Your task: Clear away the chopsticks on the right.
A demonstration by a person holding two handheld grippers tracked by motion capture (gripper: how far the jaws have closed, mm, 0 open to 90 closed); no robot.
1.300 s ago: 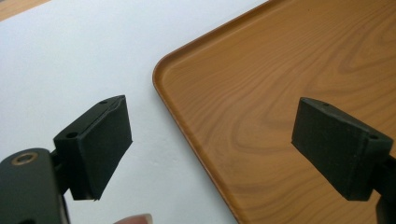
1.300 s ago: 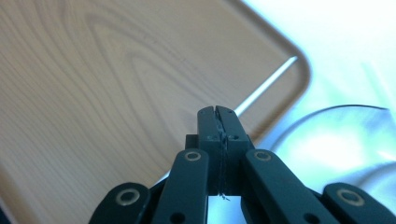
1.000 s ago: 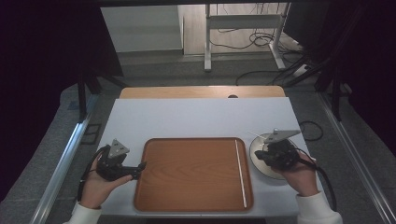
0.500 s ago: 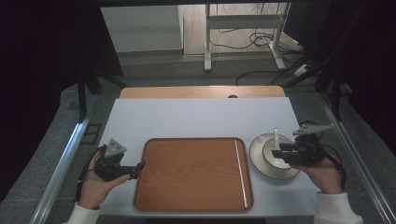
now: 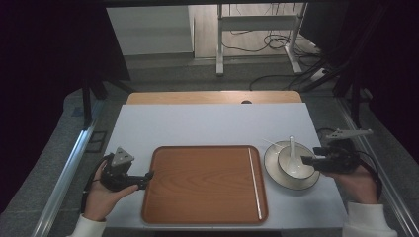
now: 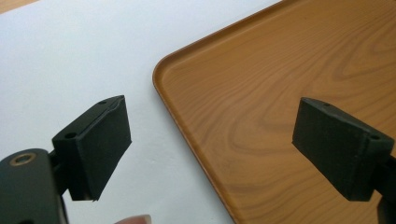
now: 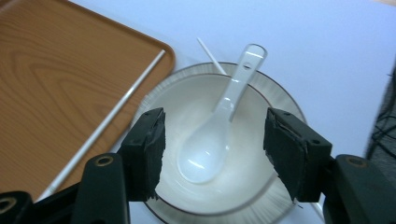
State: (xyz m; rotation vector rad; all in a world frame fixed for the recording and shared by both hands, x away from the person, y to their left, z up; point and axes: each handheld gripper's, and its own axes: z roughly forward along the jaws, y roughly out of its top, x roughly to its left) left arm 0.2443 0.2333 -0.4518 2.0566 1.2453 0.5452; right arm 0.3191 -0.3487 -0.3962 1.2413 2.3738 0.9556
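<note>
Place setting under way: right gripper drew clear of the bowl, spoon left inside

On the white tabletop (image 5: 207,123) a bare wooden tray (image 5: 202,182) lay with one white chopstick (image 5: 255,180) along its right edge; just beside it, off the tray, stood a plate (image 5: 274,173) carrying a white bowl (image 5: 289,168), a ceramic spoon (image 7: 219,126) resting in it, a second chopstick (image 7: 210,55) poking out behind. The right gripper (image 5: 307,160), jaws spread and just opened with nothing pinched, hung at the bowl's right rim; the left gripper (image 5: 146,177), jaws spread and empty, straddled the tray's left edge. Judged: the spoon was newly set down; next called for gripping the plate's rim and carrying it onto the tray
</note>
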